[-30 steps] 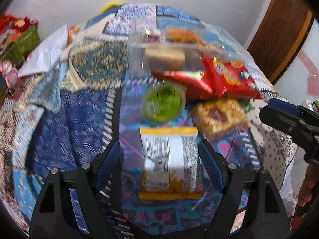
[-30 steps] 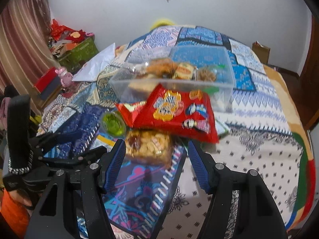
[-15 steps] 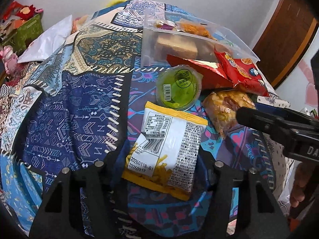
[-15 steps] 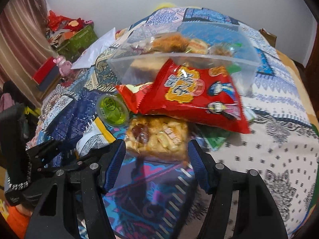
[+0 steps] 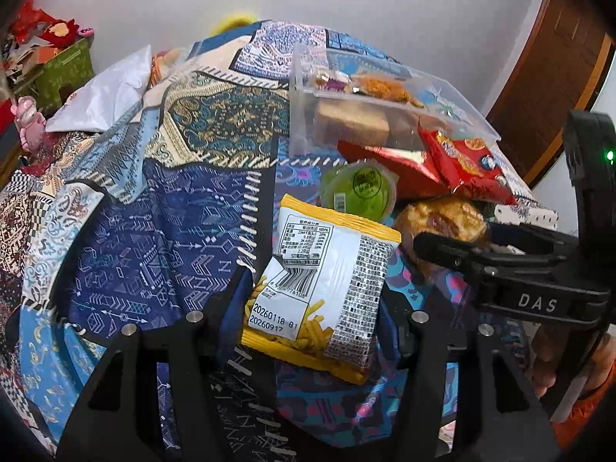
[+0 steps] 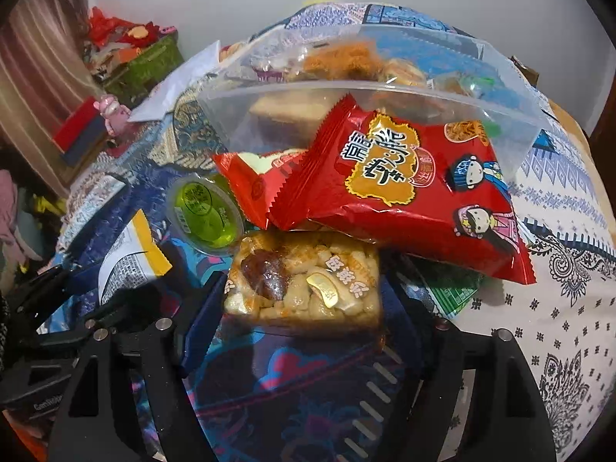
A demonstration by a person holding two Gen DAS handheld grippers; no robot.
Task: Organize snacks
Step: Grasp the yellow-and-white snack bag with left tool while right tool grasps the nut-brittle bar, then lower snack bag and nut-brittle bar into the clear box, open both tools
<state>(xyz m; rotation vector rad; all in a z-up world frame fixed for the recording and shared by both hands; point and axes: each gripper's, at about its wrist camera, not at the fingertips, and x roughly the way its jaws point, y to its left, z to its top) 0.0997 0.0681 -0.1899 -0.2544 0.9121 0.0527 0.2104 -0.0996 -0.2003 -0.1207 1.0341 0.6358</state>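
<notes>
A yellow-and-white snack packet [image 5: 323, 285] lies on the patterned bedspread, and my left gripper [image 5: 313, 308] is shut on its near end. A clear-wrapped rice crispy bar [image 6: 304, 281] lies between the open fingers of my right gripper [image 6: 304, 304], which straddle it. A green jelly cup [image 5: 360, 188] [image 6: 204, 211] sits behind the packet. A big red snack bag [image 6: 408, 184] leans against a clear plastic box [image 6: 385, 88] [image 5: 385, 104] that holds several snacks. The right gripper also shows at the right of the left wrist view [image 5: 500, 265].
A smaller red packet [image 6: 254, 184] lies beside the big red bag, and a green packet [image 6: 454, 288] peeks from under it. A white pillow [image 5: 111, 96] and a green box [image 5: 61, 73] are at the far left. A wooden door [image 5: 546, 77] stands at the right.
My left gripper closed on the yellow-and-white packet. My right gripper moved forward until its open fingers straddle the rice crispy bar.
</notes>
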